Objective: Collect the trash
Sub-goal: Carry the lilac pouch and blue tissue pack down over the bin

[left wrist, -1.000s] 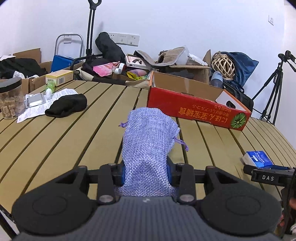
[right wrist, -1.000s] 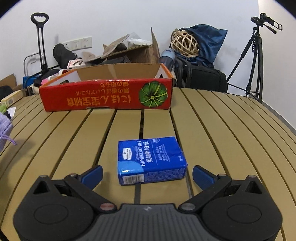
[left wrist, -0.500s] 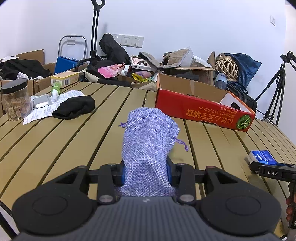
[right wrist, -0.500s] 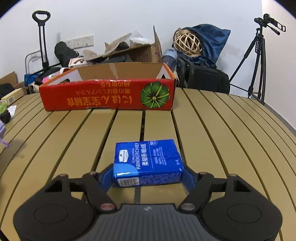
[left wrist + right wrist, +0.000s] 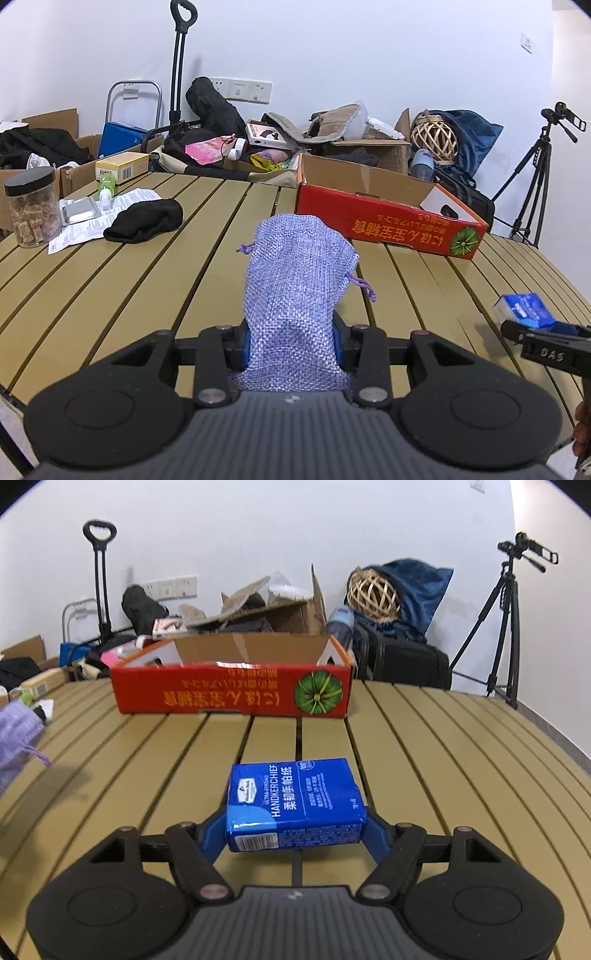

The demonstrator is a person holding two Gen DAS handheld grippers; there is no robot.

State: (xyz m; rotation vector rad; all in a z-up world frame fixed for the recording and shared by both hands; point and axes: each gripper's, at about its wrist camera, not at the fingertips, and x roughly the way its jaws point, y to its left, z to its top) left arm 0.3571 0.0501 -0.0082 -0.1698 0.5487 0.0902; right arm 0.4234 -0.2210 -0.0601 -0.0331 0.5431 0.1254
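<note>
Blue tissue pack (image 5: pixel 295 805) lies crosswise, clamped by right gripper (image 5: pixel 295 834); left gripper (image 5: pixel 291 347) clenches upright purple pouch (image 5: pixel 299 291).

Bare slatted table (image 5: pixel 424 746) lies open up to the red box (image 5: pixel 232 694) (open-topped), which bars the far side.

The left gripper (image 5: pixel 291 341) points forward and somewhat downward, its two blue-padded fingers (image 5: pixel 242 345) drawn in close and pinching the base of a lilac burlap drawstring pouch (image 5: pixel 297 291) that stands up between them. The right gripper (image 5: pixel 295 836) is tilted down much the same, its fingers (image 5: pixel 211 834) pressed against the two short ends of a blue handkerchief tissue pack (image 5: pixel 293 803), held crosswise between them. A fingertip of the person's right hand (image 5: pixel 583 435) shows behind that tool.
</note>
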